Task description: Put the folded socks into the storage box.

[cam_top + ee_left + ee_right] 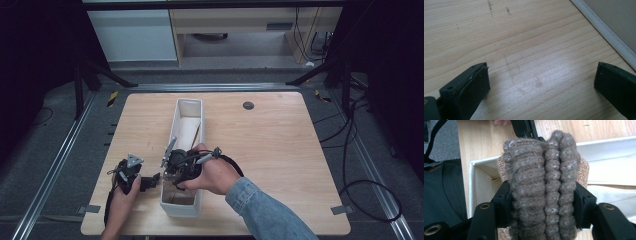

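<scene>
Pale wooden table (280, 150) carries a long white bin (183, 207), over whose near end the right gripper (541, 202) pinches a rolled brown knit (544, 182) that might unroll or snag the rim if released crookedly, while the left gripper (541, 82) gapes wide, holding nothing.

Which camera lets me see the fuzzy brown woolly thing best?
The right gripper view: the rolled brown knit sits large between the right gripper jaws, every stitch clear, above the white box. In the high view the hand and gripper hide it, so I cannot make it out. The left gripper view looks at bare table.
</scene>
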A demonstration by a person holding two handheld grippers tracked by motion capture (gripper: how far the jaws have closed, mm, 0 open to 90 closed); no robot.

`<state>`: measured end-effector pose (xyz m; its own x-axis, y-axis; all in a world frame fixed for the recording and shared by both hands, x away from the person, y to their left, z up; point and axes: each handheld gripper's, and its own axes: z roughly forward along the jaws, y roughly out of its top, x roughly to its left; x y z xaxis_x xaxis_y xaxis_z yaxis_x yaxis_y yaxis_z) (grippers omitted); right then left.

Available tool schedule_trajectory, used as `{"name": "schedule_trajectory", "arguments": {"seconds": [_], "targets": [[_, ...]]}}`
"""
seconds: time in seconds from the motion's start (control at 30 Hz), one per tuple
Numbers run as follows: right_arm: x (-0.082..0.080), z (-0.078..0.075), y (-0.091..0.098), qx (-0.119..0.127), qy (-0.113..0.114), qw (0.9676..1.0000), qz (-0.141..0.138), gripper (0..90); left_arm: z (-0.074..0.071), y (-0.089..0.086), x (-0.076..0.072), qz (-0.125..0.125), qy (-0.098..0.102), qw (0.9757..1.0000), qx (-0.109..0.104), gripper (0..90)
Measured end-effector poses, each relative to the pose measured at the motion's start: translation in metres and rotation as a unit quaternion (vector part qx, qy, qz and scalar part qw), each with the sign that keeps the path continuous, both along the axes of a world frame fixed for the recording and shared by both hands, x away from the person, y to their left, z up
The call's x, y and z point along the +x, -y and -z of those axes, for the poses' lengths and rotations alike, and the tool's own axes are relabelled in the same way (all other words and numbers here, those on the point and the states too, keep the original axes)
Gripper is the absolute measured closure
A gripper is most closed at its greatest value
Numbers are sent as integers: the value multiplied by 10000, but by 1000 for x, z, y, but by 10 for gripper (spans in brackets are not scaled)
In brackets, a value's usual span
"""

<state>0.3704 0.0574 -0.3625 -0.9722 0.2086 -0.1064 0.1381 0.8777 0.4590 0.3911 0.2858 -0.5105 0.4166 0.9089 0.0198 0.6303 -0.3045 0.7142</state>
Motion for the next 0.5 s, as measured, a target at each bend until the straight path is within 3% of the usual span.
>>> {"name": "schedule_trajectory", "arguments": {"seconds": [0.33,0.5], "targets": [[-4,-1,4,14,93,10000,15,456,0,0,0,5,9,10000,-6,0],[-6,9,1,-28,98,9999,45,473,0,0,0,11,-2,10000,10,0]]}}
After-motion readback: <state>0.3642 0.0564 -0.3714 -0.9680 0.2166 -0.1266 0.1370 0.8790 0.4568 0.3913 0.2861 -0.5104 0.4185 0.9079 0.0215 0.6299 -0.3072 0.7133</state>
